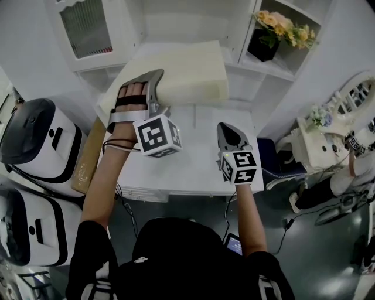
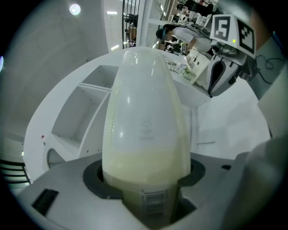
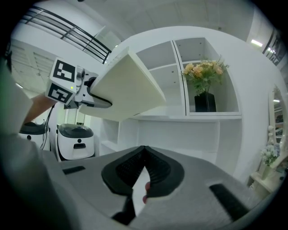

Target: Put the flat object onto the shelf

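Note:
The flat object is a thick cream foam slab, held level above the back of the white table in front of the white shelf unit. My left gripper is shut on the slab's near left edge. In the left gripper view the slab runs away edge-on between the jaws of the left gripper. My right gripper hovers over the table's right part, shut with nothing in it. In the right gripper view its pads meet at the tips, and the slab hangs at upper left.
A black vase of flowers stands in the right shelf compartment. Two white machines stand left of the table, with a brown board against it. Ornate white furniture and cables lie to the right.

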Action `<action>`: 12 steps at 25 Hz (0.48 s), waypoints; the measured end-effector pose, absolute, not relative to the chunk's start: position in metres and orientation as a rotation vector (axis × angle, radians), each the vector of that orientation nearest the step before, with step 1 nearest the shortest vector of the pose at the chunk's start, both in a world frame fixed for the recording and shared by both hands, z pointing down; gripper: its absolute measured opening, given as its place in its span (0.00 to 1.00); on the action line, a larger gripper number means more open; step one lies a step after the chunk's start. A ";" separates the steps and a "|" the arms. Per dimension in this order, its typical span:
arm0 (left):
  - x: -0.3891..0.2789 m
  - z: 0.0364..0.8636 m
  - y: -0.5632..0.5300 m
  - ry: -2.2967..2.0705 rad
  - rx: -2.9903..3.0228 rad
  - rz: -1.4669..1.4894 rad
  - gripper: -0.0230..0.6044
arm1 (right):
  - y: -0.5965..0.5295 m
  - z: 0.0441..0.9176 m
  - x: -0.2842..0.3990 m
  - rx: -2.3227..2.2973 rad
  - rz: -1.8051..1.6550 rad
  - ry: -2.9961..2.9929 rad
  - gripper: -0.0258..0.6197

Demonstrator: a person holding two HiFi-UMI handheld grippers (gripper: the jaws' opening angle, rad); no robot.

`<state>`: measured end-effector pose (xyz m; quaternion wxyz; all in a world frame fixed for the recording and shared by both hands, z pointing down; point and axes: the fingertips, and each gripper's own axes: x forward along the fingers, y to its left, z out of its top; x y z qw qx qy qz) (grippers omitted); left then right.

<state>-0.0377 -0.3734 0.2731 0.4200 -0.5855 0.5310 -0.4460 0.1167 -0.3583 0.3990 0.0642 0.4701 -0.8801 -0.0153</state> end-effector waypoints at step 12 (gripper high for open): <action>-0.033 0.262 -0.387 1.264 -1.376 -1.149 0.52 | -0.367 0.401 0.115 1.417 -0.043 -2.650 0.04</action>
